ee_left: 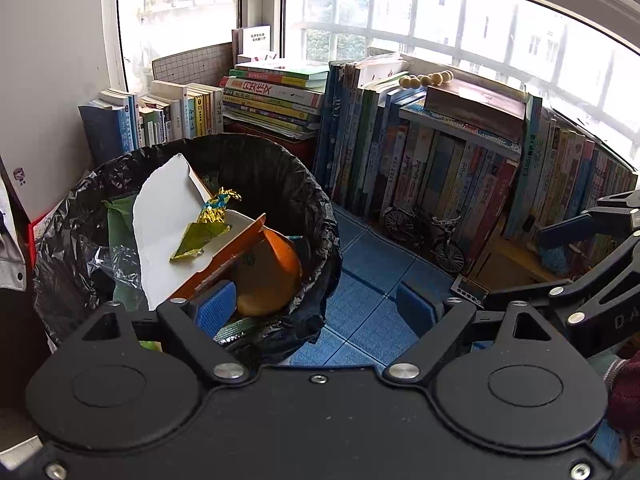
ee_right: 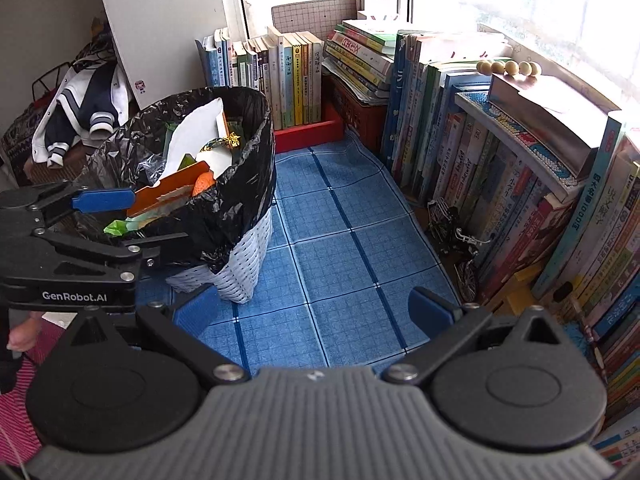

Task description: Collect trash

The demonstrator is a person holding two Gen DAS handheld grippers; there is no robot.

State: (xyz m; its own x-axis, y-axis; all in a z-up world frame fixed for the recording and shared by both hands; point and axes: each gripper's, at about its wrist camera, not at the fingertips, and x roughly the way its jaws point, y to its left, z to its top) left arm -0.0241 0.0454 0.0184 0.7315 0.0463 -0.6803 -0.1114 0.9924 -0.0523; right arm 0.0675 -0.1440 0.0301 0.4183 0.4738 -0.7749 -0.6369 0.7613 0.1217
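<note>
A trash bin [ee_left: 316, 216] lined with a black bag stands on the blue mat, its white woven side [ee_right: 244, 256] showing in the right wrist view. Inside lie a white card sheet [ee_left: 168, 216], a gold and green foil wrapper [ee_left: 208, 224] on the card, and an orange pack [ee_left: 272, 268]. My left gripper [ee_left: 316, 310] hangs open at the bin's near rim, its left pad over the trash, with nothing between the fingers. It also shows from the side as the left gripper [ee_right: 132, 222]. My right gripper [ee_right: 314, 312] is open and empty above the mat, right of the bin.
Rows and stacks of books [ee_right: 500, 168] line the back and right under the windows. A small model bicycle [ee_right: 460, 248] stands against the books. A red tray [ee_right: 308, 134] sits behind the bin and a jacket [ee_right: 84, 108] lies at the left. The blue checked mat [ee_right: 340, 240] covers the floor.
</note>
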